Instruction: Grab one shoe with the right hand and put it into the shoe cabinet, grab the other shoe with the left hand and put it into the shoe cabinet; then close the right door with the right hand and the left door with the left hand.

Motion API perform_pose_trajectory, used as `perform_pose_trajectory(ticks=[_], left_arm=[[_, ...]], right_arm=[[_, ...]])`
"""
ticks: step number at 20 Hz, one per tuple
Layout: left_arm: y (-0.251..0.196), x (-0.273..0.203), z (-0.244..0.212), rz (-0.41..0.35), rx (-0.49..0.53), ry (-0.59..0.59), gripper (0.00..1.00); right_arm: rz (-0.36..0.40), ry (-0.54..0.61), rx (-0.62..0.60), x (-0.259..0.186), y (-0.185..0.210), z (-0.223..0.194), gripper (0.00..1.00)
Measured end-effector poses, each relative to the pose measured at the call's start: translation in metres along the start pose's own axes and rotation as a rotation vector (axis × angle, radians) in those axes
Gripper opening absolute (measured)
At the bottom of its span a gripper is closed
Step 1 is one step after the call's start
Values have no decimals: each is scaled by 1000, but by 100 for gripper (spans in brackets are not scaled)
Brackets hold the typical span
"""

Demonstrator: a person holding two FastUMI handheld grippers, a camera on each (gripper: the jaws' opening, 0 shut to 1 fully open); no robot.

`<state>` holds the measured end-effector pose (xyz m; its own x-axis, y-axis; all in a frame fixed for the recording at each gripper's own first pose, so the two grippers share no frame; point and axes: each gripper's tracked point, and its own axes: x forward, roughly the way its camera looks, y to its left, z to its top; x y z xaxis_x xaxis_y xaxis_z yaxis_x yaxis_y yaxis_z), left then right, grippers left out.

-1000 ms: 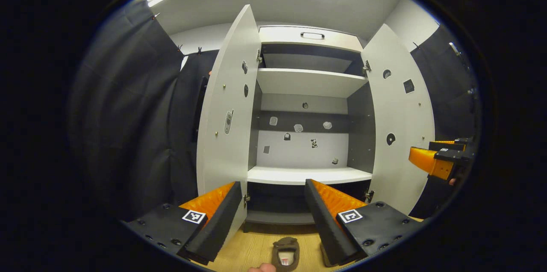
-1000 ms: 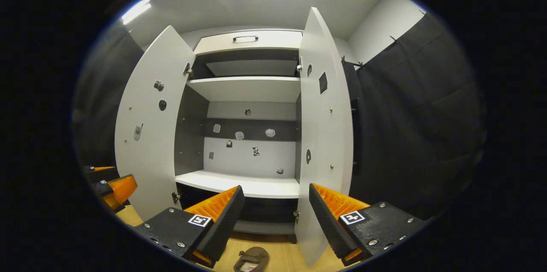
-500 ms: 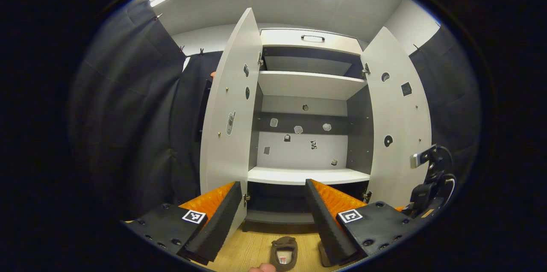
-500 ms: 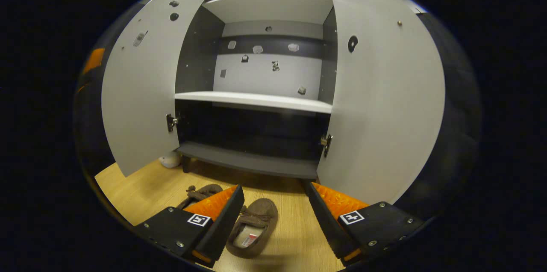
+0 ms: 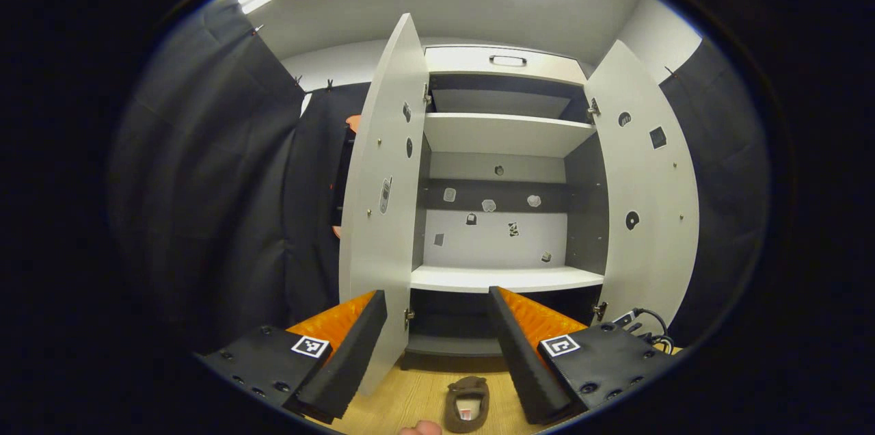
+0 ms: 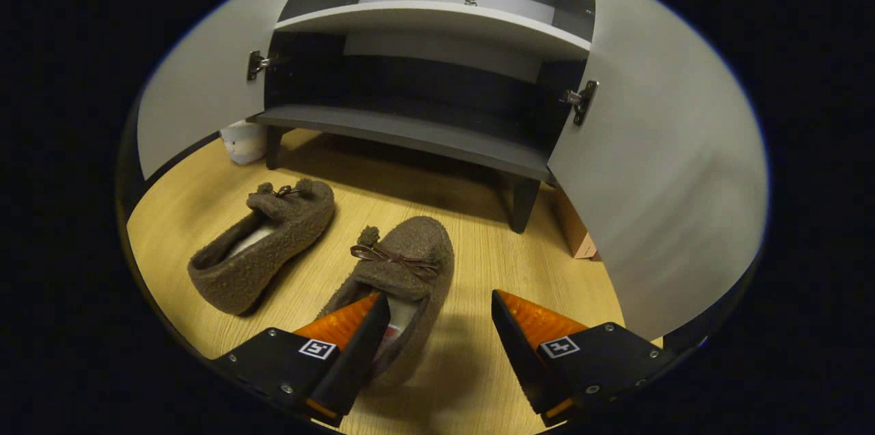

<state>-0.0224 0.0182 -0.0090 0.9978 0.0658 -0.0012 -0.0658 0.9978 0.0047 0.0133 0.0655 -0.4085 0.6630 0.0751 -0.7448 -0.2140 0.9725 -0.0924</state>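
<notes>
Two brown fuzzy shoes lie on the wooden floor in front of the open shoe cabinet [image 6: 410, 137]. In the right gripper view, the right gripper [image 6: 439, 299] is open and low over the nearer shoe [image 6: 407, 264]; its left finger hangs over the shoe's heel opening, while the right finger is over bare floor. The other shoe [image 6: 263, 247] lies to the left, apart. In the left gripper view, the left gripper [image 5: 437, 298] is open and empty, held high facing the cabinet [image 5: 506, 278], with one shoe [image 5: 468, 404] on the floor below.
Both cabinet doors stand wide open: the left door [image 5: 383, 216] and the right door [image 5: 646, 209]. A white object [image 6: 243, 144] sits by the cabinet's left leg and a tan box [image 6: 574, 236] behind the right door. A fingertip [image 5: 420, 429] shows at the bottom edge.
The right gripper has tipped down and dropped from facing the shelves to just above the nearer shoe. The left gripper has shifted only a little.
</notes>
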Motion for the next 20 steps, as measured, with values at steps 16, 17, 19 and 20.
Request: perform_pose_trajectory(ticks=[16, 17, 19, 20], left_arm=[[16, 3, -7, 25, 18, 15, 96], [16, 3, -8, 22, 19, 19, 96], [15, 3, -6, 19, 25, 13, 96], [15, 3, -5, 16, 32, 12, 96]], right_arm=[[21, -22, 28, 63, 5, -1, 7], [23, -15, 57, 58, 5, 0, 6], [8, -49, 101, 36, -2, 12, 7], [4, -87, 115, 21, -4, 23, 6]])
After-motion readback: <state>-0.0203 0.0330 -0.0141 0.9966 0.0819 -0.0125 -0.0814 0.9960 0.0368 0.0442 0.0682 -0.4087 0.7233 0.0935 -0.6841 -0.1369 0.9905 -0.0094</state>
